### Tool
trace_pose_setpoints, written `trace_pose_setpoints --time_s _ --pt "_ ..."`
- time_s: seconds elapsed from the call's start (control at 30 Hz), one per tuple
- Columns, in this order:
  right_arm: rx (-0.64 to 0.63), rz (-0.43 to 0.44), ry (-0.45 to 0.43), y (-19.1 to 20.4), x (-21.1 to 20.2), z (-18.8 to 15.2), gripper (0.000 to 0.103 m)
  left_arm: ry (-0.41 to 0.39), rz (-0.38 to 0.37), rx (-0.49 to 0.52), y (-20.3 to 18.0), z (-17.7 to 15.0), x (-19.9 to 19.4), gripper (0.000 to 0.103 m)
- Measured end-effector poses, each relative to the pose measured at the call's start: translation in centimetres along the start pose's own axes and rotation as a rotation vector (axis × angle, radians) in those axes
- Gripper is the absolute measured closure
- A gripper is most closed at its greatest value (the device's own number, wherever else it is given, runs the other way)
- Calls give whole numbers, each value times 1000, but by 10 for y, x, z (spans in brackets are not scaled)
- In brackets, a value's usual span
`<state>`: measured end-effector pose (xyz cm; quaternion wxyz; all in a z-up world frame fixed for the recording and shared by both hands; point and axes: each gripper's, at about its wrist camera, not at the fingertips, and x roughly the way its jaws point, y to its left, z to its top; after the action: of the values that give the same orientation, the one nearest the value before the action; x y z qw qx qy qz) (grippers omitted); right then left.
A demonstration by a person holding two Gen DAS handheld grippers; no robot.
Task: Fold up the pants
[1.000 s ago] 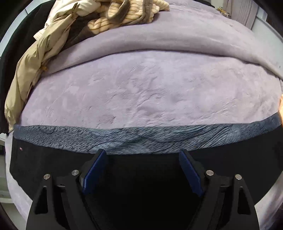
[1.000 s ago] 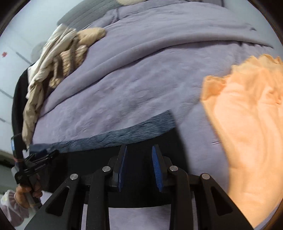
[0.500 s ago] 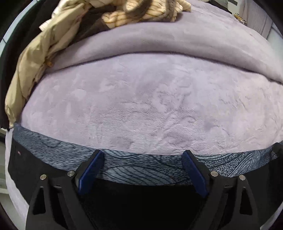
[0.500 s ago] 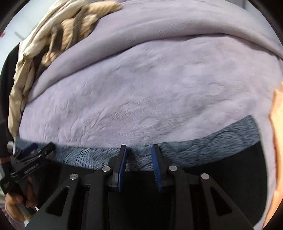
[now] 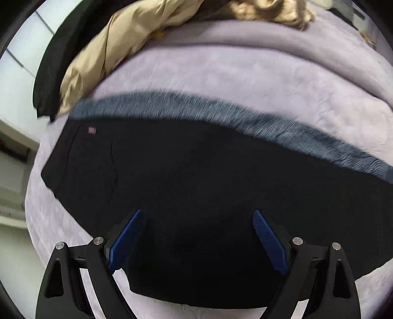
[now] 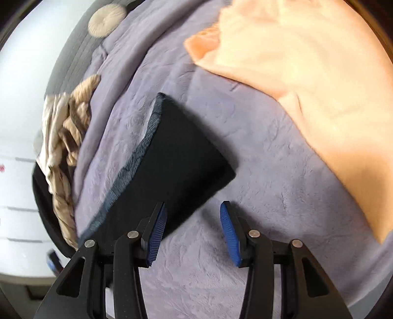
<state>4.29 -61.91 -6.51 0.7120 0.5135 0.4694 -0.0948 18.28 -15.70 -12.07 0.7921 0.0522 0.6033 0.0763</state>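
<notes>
Black fleece-lined pants [image 5: 196, 176] with grey-blue fuzzy edge: lying flat on lilac plush bed blanket [image 6: 270, 196]. Left gripper [image 5: 196, 240]: hovering over them, jaws released. Right gripper [image 6: 194, 230]: jaws released, empty. Peach cloth [image 6: 307, 73]: lying at 2 o'clock.

The pants [image 5: 196, 186] lie flat on the blanket [image 5: 245, 81], heaped clothes [image 5: 118, 44] behind them.

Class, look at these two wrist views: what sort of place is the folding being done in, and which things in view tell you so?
Most likely a bedroom. The black pants lie flat on a plush lilac blanket that seems to cover a bed, a round cushion sits at its far end, and other clothes are heaped along one side.
</notes>
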Motion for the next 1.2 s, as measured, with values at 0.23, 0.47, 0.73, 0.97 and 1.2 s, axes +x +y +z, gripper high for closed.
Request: trace_pose_setpoints --time_s 0.23,0.47,0.73,0.97,1.2 --pt "237 156 -36 -42 21 8 59 -2 -12 -10 -3 2 17 11" --pt "109 148 -40 -22 -4 7 86 16 -35 -38 4 0 20 4" --pt "9 -65 7 -8 9 8 68 52 0 -11 9 5 15 0" --pt "-179 -23 115 34 -15 -37 62 63 14 -30 42 -15 -10 0" --pt "-297 150 342 121 48 -122 62 24 15 8 77 -27 -35 0"
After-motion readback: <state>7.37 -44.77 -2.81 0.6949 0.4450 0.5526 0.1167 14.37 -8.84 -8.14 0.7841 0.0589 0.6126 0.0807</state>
